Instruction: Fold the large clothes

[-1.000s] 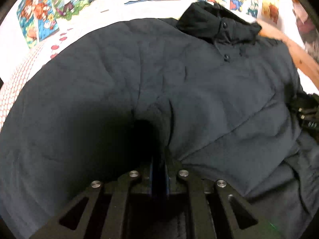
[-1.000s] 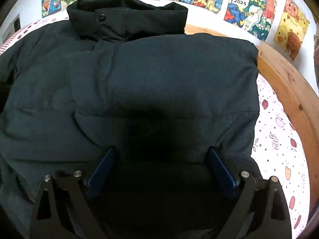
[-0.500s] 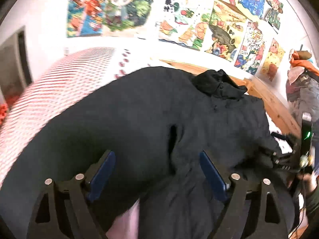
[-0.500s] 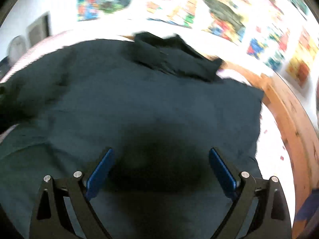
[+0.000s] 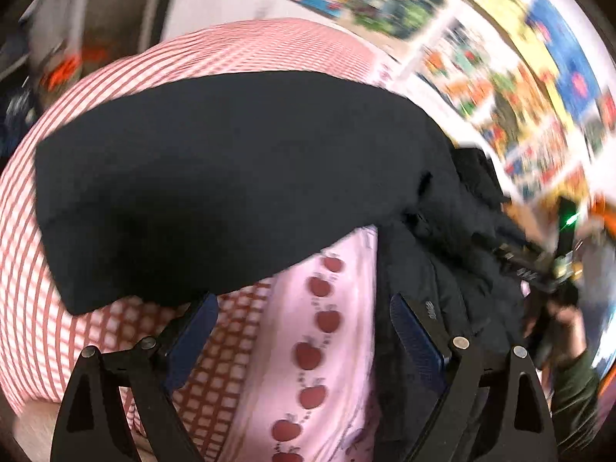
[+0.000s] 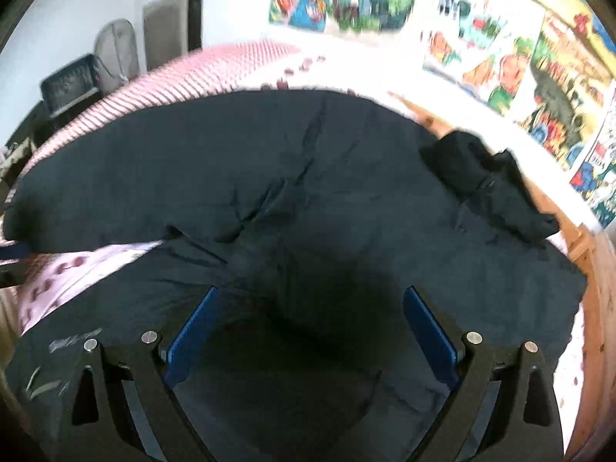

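Note:
A large black padded jacket (image 6: 308, 192) lies spread on the bed, its collar (image 6: 489, 181) at the far right. In the left wrist view one sleeve (image 5: 215, 184) stretches out to the left over the bedsheet, and the body (image 5: 442, 254) lies to the right. My left gripper (image 5: 304, 319) is open and empty, over bare sheet between the sleeve and the body. My right gripper (image 6: 312, 308) is open and empty, just above the jacket's lower body. The right gripper (image 5: 539, 269) and the hand holding it also show at the right edge of the left wrist view.
The bed has a pink sheet with red apples (image 5: 319, 346) and a red-checked part (image 5: 57, 308). A wooden bed frame (image 6: 600, 308) runs along the right. Cartoon posters (image 6: 539, 57) cover the wall behind. A fan and a dark crate (image 6: 73, 81) stand at the far left.
My left gripper has let go of the jacket, opened, and swung left and back to the sleeve side. My right gripper stayed open and turned left over the jacket.

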A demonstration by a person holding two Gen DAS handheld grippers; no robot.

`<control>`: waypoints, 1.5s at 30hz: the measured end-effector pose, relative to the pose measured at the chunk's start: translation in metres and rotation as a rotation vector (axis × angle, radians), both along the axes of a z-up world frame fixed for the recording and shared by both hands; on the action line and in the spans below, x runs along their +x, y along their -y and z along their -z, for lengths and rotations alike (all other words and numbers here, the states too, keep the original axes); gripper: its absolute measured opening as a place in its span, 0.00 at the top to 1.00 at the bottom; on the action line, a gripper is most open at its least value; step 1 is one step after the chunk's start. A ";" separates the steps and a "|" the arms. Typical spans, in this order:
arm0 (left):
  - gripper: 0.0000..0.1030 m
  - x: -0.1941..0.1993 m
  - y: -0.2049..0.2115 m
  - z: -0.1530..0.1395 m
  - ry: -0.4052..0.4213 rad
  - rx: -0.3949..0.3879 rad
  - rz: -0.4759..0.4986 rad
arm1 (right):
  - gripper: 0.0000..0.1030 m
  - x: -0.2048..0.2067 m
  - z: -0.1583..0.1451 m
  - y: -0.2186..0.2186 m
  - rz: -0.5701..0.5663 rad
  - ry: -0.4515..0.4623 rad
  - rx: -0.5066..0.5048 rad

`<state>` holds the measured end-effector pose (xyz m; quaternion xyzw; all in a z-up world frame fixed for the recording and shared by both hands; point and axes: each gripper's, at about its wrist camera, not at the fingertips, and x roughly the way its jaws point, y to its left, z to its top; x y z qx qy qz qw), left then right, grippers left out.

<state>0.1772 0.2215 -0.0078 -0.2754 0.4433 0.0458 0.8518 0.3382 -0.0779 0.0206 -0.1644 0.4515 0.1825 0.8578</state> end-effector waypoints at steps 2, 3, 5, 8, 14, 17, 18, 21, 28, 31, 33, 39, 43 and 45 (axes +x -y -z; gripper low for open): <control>0.11 -0.005 -0.010 0.008 0.018 -0.060 -0.051 | 0.09 0.013 0.015 -0.003 0.035 -0.055 0.031; 0.10 -0.005 -0.014 0.013 0.022 -0.090 -0.080 | 0.09 0.024 0.025 -0.001 0.068 -0.091 0.060; 0.09 -0.003 -0.019 0.023 0.034 -0.132 -0.136 | 0.09 0.040 0.040 0.003 0.126 -0.139 0.108; 0.08 0.000 -0.023 0.037 0.052 -0.170 -0.224 | 0.09 0.057 0.058 0.004 0.192 -0.179 0.147; 0.04 -0.001 -0.031 0.062 0.124 -0.230 -0.371 | 0.09 0.065 0.076 -0.009 0.193 -0.139 0.082; 0.04 -0.006 -0.024 0.063 0.210 -0.206 -0.425 | 0.06 0.058 0.089 -0.024 0.143 -0.080 0.002; 0.05 -0.009 -0.025 0.064 0.223 -0.199 -0.430 | 0.04 0.054 0.094 -0.027 0.125 -0.058 -0.023; 0.06 -0.010 -0.023 0.063 0.247 -0.179 -0.448 | 0.02 0.049 0.106 -0.026 0.112 -0.039 -0.017; 0.28 -0.015 -0.034 0.053 0.304 -0.169 -0.478 | 0.02 0.039 0.116 -0.023 0.117 -0.029 0.016; 0.51 -0.017 -0.037 0.051 0.298 -0.144 -0.491 | 0.02 0.036 0.120 -0.027 0.115 -0.017 0.002; 0.59 -0.019 -0.039 0.049 0.311 -0.149 -0.487 | 0.02 0.036 0.120 -0.031 0.116 -0.017 0.004; 0.84 -0.014 -0.030 0.005 0.413 0.013 -0.395 | 0.02 0.038 0.084 -0.019 0.096 0.004 0.073; 0.86 -0.001 -0.021 -0.042 0.513 0.112 -0.320 | 0.02 0.015 0.047 0.004 0.103 0.037 0.080; 0.86 0.009 -0.012 -0.069 0.563 0.159 -0.259 | 0.02 -0.003 0.031 0.022 0.117 0.065 0.062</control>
